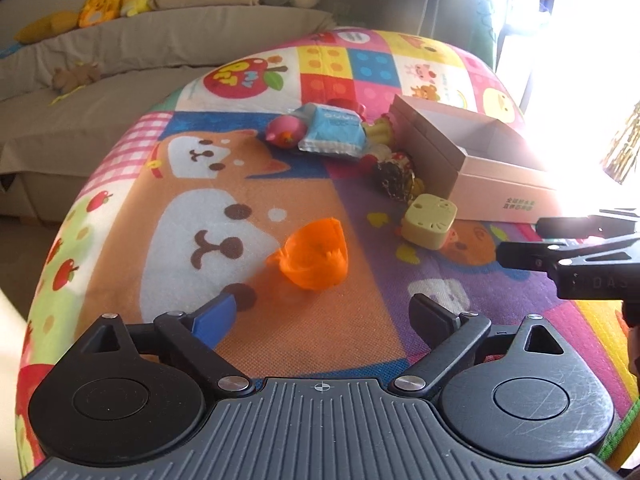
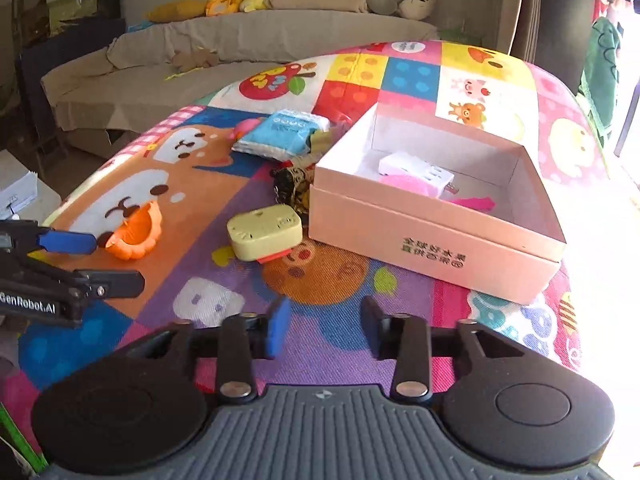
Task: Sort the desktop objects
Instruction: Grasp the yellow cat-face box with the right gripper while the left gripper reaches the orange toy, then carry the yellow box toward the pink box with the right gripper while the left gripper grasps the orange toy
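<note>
An orange pumpkin-shaped cup lies on the patterned mat, just ahead of my open, empty left gripper; it also shows in the right wrist view. A pale yellow plastic block lies near the pink open box, which holds a white adapter on something pink. A blue tissue pack and small toys lie behind. My right gripper is open and empty, in front of the box; it shows at the right edge of the left wrist view.
A dark patterned trinket and a pink toy sit beside the box. The colourful mat covers a table with rounded edges. A beige sofa with plush toys stands behind. Bright window glare is on the right.
</note>
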A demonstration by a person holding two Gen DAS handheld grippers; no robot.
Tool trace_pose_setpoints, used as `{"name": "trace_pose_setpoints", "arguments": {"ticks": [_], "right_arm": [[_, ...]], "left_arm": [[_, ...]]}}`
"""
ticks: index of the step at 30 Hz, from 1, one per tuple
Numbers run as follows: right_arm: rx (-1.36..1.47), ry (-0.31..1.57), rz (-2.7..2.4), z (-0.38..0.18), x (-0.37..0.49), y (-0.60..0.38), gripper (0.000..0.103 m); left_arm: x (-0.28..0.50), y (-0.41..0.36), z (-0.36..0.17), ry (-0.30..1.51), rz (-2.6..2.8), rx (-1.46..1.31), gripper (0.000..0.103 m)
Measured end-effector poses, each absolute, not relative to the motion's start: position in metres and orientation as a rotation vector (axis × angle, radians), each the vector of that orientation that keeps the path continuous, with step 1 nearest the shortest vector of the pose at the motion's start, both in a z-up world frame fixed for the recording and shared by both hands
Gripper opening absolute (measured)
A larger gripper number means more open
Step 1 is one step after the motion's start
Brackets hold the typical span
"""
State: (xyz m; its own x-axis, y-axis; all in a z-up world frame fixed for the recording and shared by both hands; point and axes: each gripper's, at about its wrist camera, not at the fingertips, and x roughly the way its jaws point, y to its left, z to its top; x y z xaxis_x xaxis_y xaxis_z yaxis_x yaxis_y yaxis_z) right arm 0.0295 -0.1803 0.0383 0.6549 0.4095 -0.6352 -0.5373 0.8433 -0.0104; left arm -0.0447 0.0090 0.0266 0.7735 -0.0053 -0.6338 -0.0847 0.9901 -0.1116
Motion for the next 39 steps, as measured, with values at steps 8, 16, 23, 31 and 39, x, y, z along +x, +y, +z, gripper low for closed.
{"name": "trace_pose_setpoints", "arguments": {"ticks": [8, 16, 23, 31, 39], "right_arm": [[-0.140, 0.754, 0.522, 0.022, 0.078, -0.107, 0.085], [-0.200, 0.719, 0.561, 0.027, 0.059, -0.115, 0.058], [-0.231, 0.580, 0.642, 0.082, 0.001, -0.184, 0.058], [-0.194, 0.641, 0.473, 0.060, -0.004, -0.235, 0.058], [-0.227, 0.669, 0.464, 0.042, -0.017, -0.243, 0.058]], "left_arm": [[-0.135, 0.084, 0.094, 0.524, 0.309, -0.114, 0.102], [-0.183, 0.146, 0.139, 0.390, 0.593, -0.097, 0.103], [-0.162, 0.133, 0.195, 0.194, 0.558, 0.033, 0.103], [-0.063, 0.084, 0.132, 0.447, 0.123, -0.052, 0.103], [0.008, 0.014, 0.021, 0.694, 0.002, 0.025, 0.103]]}}
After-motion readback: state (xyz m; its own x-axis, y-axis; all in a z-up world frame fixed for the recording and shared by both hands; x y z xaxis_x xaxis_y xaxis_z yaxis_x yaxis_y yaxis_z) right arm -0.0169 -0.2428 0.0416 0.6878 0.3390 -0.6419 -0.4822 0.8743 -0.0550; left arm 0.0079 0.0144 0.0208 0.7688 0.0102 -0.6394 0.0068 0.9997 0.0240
